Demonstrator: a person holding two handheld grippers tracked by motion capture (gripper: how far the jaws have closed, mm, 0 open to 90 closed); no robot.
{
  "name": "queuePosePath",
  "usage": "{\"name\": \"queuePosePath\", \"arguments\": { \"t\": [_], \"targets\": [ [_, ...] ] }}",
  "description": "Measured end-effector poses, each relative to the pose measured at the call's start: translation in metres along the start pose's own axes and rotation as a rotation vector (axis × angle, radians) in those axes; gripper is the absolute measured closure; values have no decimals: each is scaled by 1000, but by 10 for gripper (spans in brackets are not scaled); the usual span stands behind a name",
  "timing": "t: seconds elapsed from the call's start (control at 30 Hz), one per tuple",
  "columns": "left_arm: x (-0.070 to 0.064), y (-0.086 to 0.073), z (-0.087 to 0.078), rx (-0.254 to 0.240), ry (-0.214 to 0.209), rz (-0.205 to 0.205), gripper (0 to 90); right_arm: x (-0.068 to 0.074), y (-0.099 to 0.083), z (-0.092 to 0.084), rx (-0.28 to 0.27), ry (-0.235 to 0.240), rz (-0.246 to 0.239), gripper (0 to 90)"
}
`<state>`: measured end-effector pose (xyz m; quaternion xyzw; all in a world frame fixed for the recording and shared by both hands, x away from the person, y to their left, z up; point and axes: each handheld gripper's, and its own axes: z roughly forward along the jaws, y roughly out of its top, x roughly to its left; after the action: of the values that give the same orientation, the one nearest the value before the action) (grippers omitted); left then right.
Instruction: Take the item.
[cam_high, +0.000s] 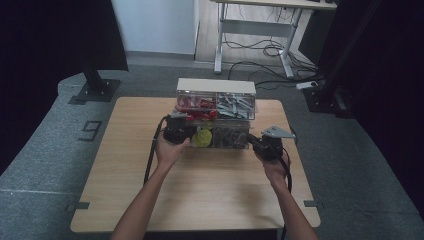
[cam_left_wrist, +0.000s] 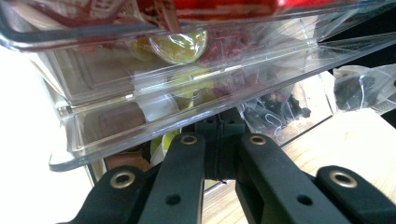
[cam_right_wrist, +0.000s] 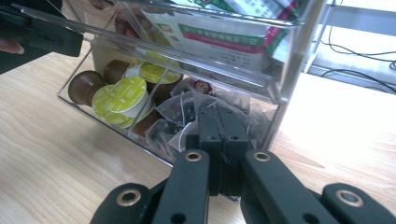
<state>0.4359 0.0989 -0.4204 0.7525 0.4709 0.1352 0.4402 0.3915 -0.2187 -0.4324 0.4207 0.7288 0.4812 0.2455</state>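
Left gripper jaws closed, empty, under clear plastic drawer organizer; right gripper jaws closed, empty, at its front.

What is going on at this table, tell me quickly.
A person holds a gripper in each hand at a clear two-tier organizer on a wooden table. The left gripper is shut, its fingers pushed up under the edge of a clear tray. The right gripper is also shut, right at the front of the lower drawer, by the tea bags. Beside those lie green-lidded coffee capsules. Neither gripper holds anything.
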Motion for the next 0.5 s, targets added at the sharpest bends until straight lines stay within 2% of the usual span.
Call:
{"name": "queuePosePath", "arguments": {
  "t": [0.5],
  "targets": [
    [0,0,1,3,-1,0,899,-12,-7,-13,-8,-24,15,895]
  ]
}}
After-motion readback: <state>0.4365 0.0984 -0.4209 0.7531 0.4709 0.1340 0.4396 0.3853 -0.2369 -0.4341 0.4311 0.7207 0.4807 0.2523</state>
